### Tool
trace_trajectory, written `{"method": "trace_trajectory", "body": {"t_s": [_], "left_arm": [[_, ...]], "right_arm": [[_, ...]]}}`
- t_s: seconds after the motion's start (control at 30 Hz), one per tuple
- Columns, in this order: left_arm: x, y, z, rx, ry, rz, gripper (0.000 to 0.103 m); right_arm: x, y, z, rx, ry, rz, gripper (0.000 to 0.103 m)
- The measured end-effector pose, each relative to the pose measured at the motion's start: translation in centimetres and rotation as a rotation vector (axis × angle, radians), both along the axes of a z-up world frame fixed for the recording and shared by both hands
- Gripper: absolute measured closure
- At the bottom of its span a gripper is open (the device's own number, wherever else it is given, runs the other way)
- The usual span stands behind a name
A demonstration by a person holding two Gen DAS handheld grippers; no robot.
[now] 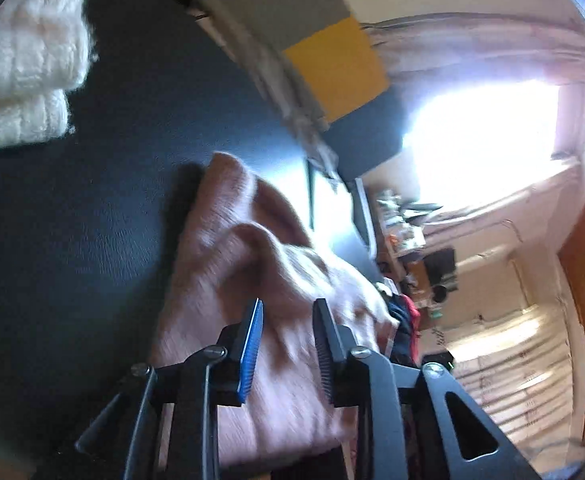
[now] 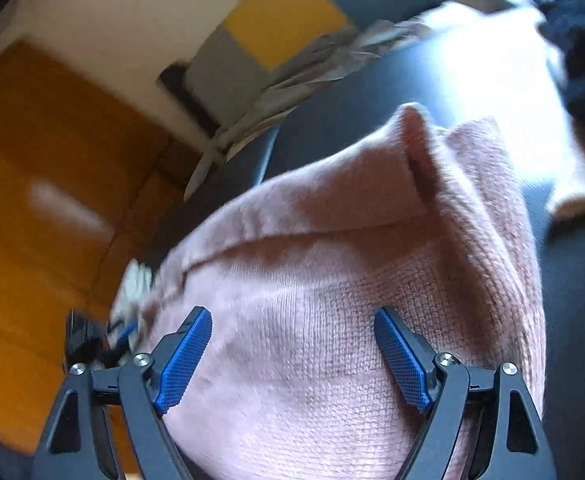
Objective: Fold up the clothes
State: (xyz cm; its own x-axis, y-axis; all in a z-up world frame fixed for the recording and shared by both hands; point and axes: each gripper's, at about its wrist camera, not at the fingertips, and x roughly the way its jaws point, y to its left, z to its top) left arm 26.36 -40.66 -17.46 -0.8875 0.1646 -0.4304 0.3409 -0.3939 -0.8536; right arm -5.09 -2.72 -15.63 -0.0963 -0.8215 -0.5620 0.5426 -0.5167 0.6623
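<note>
Both released: right gripper [image 2: 292, 354] gaping, left gripper [image 1: 286, 350] part-open over pink sweater [image 2: 332, 280], likely fold just laid.

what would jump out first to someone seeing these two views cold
The pink knit garment fills the right wrist view, lying rumpled on the dark tabletop with the right claw spread wide above it, gripping nothing. In the left wrist view, the left claw hangs partly open over the same cloth. A folded white knit lies at the table's far left, and a glaring window on the right.
</note>
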Motion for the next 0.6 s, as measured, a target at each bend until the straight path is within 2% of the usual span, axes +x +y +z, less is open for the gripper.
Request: {"method": "trace_trajectory", "body": {"t_s": [0.1,0.2,0.3,0.37,0.43,0.5,0.57,0.6], "left_arm": [[-0.5,0.5,0.6,-0.057,-0.011,-0.037,0.065],[-1.5,0.8,0.9,-0.119,-0.033,-0.073,0.057],[-3.1,0.2,0.6,-0.175,-0.091,-0.113,0.05],[-4.9,-0.3,0.2,-0.234,-0.151,-0.128,0.049],[-5.5,-0.8,0.0,-0.253,-0.152,-0.149,0.049],[-5.5,-0.7,0.2,-0.256,-0.115,-0.178,0.049],[-6.1,-0.1,0.6,-0.266,-0.075,-0.249,0.049],[-6.7,0.2,0.6,-0.246,-0.057,-0.3,0.051]], "right_arm": [[-0.4,0.1,0.9,-0.036,-0.039,-0.08,0.016],[-0.4,0.2,2.5,-0.068,-0.023,-0.118,0.012],[-0.9,-0.5,2.8,-0.077,-0.036,-0.144,0.01],[-1.3,-1.2,3.0,-0.078,-0.036,-0.139,0.009],[-1.8,-0.9,3.2,-0.068,-0.044,-0.151,0.006],[-2.4,-0.7,3.0,-0.073,-0.062,-0.163,0.005],[-3.1,-0.9,2.2,-0.07,-0.095,-0.168,0.003],[-3.5,-1.0,1.9,-0.069,-0.111,-0.17,0.003]]}}
